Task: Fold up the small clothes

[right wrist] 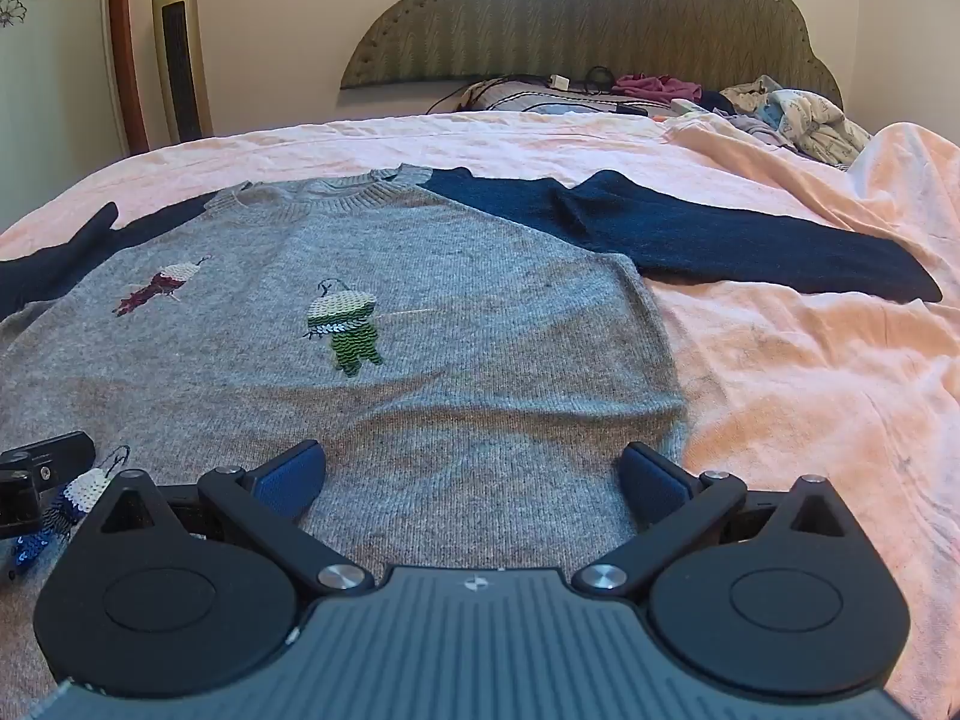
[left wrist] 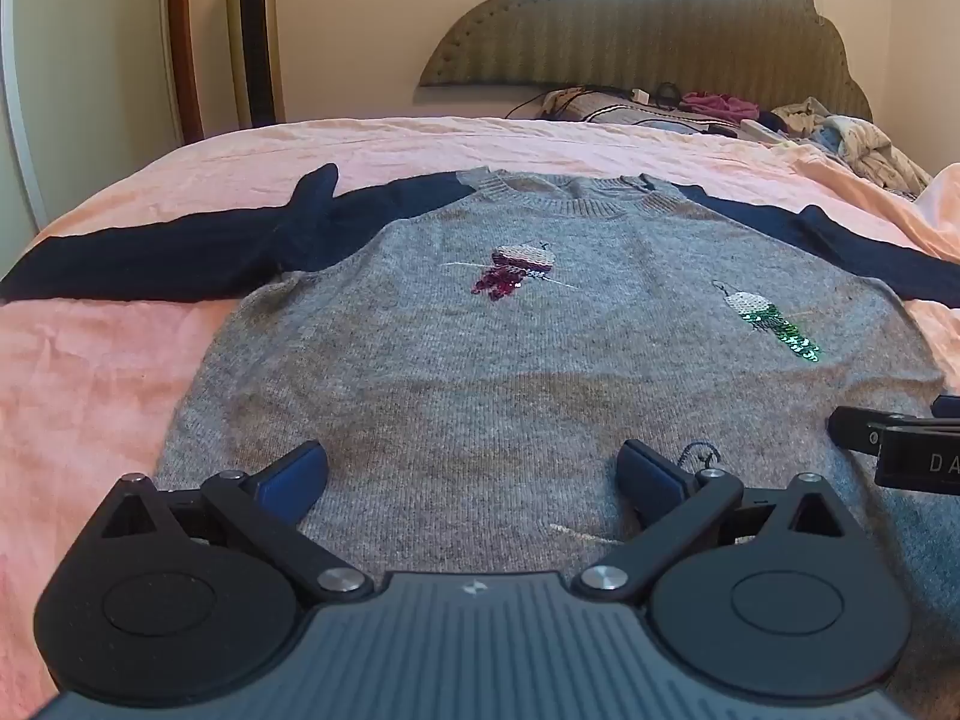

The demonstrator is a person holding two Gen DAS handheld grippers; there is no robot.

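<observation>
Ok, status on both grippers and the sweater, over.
Left gripper open, right gripper open, both low over the hem. Sweater flat on the bed, sleeves spread, unfolded. Nothing on it.

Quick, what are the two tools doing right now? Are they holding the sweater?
Left tool: open, holding nothing, just above the gray sweater.
Right tool: open, holding nothing, above the sweater's lower right part.

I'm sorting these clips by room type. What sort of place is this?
Most likely a home bedroom: a bed with a pink sheet, a padded headboard against the wall, and loose clothes piled by it.
</observation>
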